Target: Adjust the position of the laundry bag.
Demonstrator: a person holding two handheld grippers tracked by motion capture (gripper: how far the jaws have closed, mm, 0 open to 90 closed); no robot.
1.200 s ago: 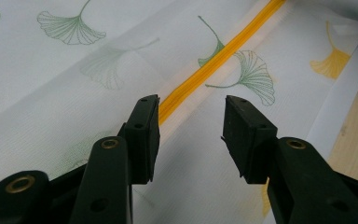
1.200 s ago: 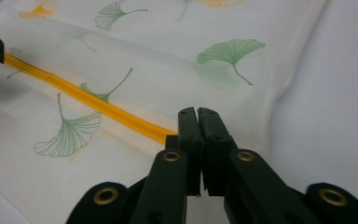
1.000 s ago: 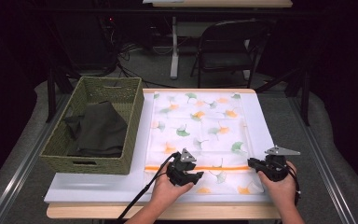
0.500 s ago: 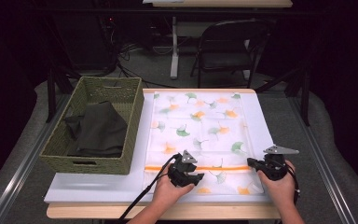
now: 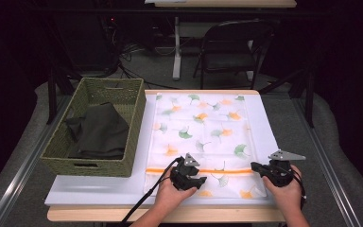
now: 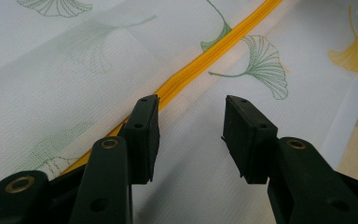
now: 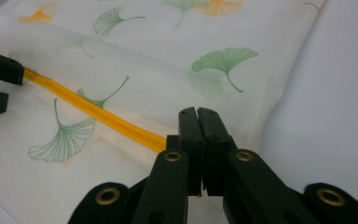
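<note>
- My right gripper has just moved its jaws: they closed fully and then eased apart a touch. They now stand pressed almost together at the right-hand end of the orange zipper, where its slider should be. Whether they pinch the slider I cannot tell; the jaws hide it.
- Compared with the high view a second ago, neither hand has shifted, and the white mesh laundry bag printed with green and orange ginkgo leaves lies just as flat as it did.
- I judge I am only now taking hold of the zipper's end, and no pull along the track has begun. The slight easing of the jaws may mean the hold is not yet firm.
- My left gripper has its jaws spread partway, hovering low over the mesh. The left jaw sits right at the zipper and the right jaw stands over the fabric on the near side. Nothing is clamped between them.
- The bag lies on the white worktop, its zipper running parallel to the near edge.
- A woven green basket holding a dark folded cloth stands by the left edge, apart from the bag.
</note>
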